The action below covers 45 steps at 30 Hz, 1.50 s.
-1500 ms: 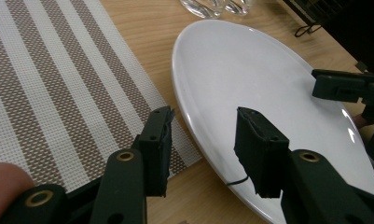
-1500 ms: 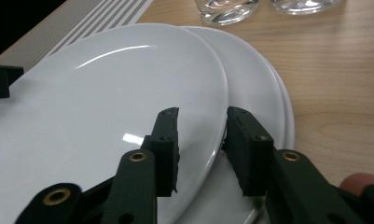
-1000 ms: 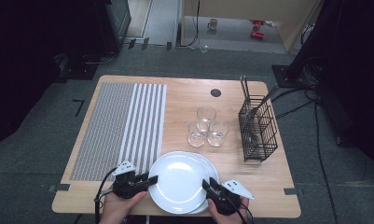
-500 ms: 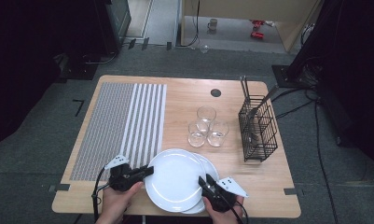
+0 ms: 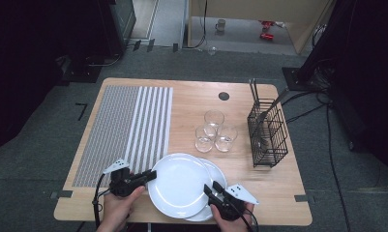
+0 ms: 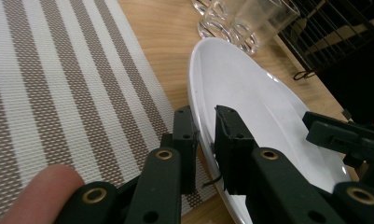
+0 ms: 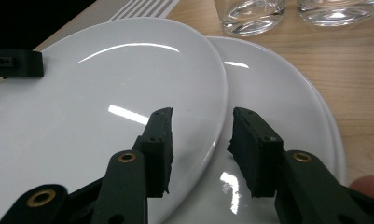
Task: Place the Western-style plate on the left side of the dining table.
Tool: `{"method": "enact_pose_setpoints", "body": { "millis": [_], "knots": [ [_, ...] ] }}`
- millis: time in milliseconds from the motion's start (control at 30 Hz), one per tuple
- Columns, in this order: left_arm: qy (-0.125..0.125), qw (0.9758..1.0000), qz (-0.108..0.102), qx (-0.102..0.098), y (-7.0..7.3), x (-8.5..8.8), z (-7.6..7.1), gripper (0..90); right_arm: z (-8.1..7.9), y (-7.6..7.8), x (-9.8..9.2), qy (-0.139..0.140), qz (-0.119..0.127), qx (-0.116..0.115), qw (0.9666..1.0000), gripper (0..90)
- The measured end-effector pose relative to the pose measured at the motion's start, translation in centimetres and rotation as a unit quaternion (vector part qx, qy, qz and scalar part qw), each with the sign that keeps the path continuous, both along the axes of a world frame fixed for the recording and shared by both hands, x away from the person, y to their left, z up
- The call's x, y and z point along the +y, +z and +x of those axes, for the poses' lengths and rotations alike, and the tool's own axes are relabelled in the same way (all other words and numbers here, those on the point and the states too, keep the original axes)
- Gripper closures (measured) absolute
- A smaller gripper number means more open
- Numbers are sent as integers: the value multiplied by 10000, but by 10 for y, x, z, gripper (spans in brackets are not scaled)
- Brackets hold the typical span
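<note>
White glazed ceramic, round and shallow, the top plate (image 5: 179,183) lies shifted leftward on a second white plate (image 5: 216,181) near the front edge of the pale wooden desk (image 5: 196,104). The left claw (image 5: 148,176) is clamped on the top plate's left rim; in the left gripper view its jaws have just been closing, and the rim (image 6: 194,126) runs up between the two pads. The right claw (image 5: 208,188) stands with its jaws apart, straddling the right rim of the same plate without pressing it; its jaws have just been opening, and the right gripper view shows the rim (image 7: 222,116) in the gap, the lower plate (image 7: 278,107) under the outer jaw.

Just outside the left claw, away from the plates, lies a woven grey-and-white striped placemat (image 5: 124,125). Ahead of both claws, beyond the plates, three clear drinking glasses (image 5: 213,131) stand clustered together on the bare wood. Further to the right of them stands a black wire cutlery basket (image 5: 266,133) holding utensils. Nothing lies between either claw and the plates.
</note>
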<state>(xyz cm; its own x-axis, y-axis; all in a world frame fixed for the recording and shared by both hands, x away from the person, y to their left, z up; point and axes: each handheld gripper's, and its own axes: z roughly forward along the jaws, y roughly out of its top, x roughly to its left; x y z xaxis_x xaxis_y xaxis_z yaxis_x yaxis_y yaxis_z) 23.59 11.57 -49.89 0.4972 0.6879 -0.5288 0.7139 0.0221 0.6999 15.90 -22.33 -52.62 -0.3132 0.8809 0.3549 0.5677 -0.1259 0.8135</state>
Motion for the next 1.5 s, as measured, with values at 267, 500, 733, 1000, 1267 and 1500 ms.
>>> {"method": "enact_pose_setpoints", "body": {
  "millis": [267,500,733,1000,1267,1500],
  "knots": [
    [216,9997,16,-73,5,17,-3,798,1,-2,-2,25,19,63,10000,591],
    [297,9996,-22,-23,3,23,-4,797,1,-2,-2,47,-4,75,10000,596],
    [346,9994,53,41,-1,23,-3,781,2,2,-4,60,56,142,9999,602],
    [347,9993,145,30,-2,22,-3,770,1,12,-2,145,554,26,9984,652],
    [340,9992,204,3,-2,22,-4,764,7,14,2,140,879,503,9948,712],
    [329,9992,236,-13,-2,21,-4,759,13,15,10,15,730,709,9948,748]
  ]
}}
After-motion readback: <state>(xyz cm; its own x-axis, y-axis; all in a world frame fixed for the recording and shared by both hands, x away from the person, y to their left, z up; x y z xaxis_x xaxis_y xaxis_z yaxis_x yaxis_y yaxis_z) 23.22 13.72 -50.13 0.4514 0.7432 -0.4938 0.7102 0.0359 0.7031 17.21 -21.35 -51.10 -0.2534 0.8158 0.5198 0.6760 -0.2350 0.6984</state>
